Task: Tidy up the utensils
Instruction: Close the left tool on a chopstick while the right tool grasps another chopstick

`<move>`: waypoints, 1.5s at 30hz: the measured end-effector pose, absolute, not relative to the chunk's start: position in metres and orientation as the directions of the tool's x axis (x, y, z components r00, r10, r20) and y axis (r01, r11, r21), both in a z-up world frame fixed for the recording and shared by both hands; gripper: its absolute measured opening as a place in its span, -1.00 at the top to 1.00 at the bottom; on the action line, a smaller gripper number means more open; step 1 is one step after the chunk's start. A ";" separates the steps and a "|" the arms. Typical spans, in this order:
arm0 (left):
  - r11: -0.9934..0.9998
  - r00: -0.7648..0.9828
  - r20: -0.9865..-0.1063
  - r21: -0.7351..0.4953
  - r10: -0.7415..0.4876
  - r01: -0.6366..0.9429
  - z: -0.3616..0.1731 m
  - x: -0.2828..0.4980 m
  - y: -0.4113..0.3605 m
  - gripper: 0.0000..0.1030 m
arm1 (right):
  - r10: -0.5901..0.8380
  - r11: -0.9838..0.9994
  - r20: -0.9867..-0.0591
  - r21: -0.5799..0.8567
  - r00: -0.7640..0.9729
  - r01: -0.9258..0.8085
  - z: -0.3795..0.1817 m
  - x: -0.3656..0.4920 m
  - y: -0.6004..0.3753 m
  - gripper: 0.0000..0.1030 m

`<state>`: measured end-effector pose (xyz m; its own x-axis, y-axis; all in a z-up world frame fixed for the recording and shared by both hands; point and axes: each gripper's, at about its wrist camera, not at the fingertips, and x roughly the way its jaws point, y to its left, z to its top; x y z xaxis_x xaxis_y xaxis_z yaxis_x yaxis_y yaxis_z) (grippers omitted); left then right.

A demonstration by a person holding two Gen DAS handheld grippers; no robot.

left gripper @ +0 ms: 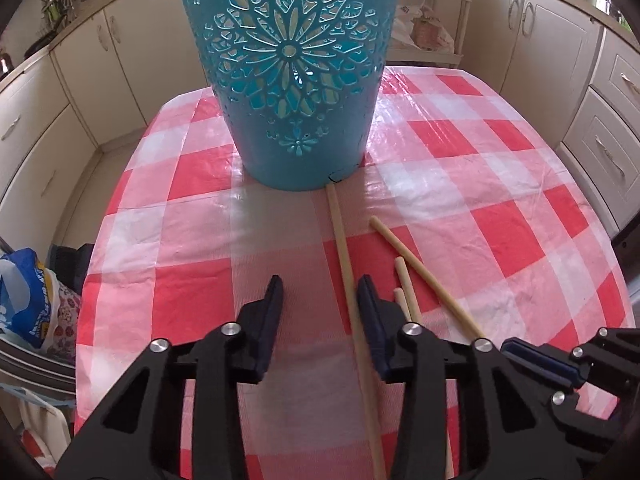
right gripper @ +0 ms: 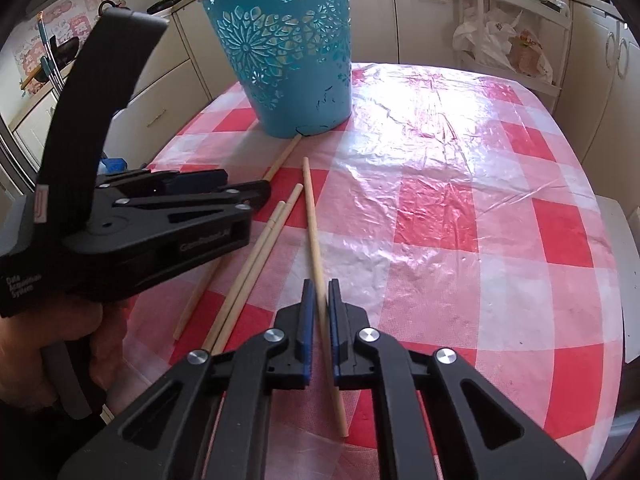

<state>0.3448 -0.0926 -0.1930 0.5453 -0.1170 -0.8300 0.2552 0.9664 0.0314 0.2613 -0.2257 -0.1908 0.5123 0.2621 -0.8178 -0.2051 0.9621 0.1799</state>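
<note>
R gripper pinched on chopstick lying on checked table; L gripper spread wide, empty, over another stick. Bucket stands beyond. Risk: thin stick pivots, slips w/ off-centre grip.

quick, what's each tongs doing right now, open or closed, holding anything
Left tongs: open, holding nothing; one chopstick lies on the table between its fingers.
Right tongs: nearly shut around another chopstick; whether it truly grips it cannot be told.
</note>
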 end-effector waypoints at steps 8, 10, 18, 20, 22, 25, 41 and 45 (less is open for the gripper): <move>0.963 0.505 -0.851 -0.002 -0.142 0.268 -0.188 0.307 -0.062 0.68 | 0.298 0.954 -0.827 0.243 0.477 -0.174 -0.186 0.239 -0.239 0.88; 0.965 0.495 -0.856 -0.013 -0.146 0.261 -0.186 0.302 -0.053 0.68 | 0.302 0.953 -0.813 0.251 0.498 -0.167 -0.182 0.240 -0.242 0.88; 0.973 0.545 -0.827 -0.009 -0.137 0.231 -0.171 0.337 -0.051 0.40 | 0.283 0.958 -0.807 0.207 0.518 -0.200 -0.175 0.279 -0.227 0.88; 0.975 0.548 -0.826 -0.004 -0.130 0.224 -0.174 0.353 -0.056 0.38 | 0.279 0.958 -0.813 0.198 0.510 -0.208 -0.178 0.290 -0.224 0.88; 0.976 0.548 -0.827 -0.001 -0.125 0.220 -0.177 0.366 -0.059 0.38 | 0.276 0.958 -0.819 0.193 0.503 -0.212 -0.181 0.299 -0.222 0.88; 0.975 0.543 -0.831 0.004 -0.120 0.222 -0.182 0.379 -0.063 0.38 | 0.284 0.956 -0.819 0.199 0.499 -0.217 -0.185 0.306 -0.223 0.79; 0.969 0.554 -0.822 0.009 -0.133 0.246 -0.194 0.384 -0.069 0.35 | 0.237 0.961 -0.823 0.119 0.516 -0.251 -0.192 0.309 -0.209 0.63; 0.965 0.556 -0.818 0.001 -0.150 0.262 -0.195 0.382 -0.069 0.57 | 0.238 0.962 -0.821 0.128 0.519 -0.240 -0.193 0.311 -0.212 0.84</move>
<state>0.3820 -0.0692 -0.1948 0.5557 -0.1500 -0.8178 0.2620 0.9651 0.0011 0.3108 -0.2123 -0.1927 0.5187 0.2382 -0.8211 -0.2401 0.9623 0.1276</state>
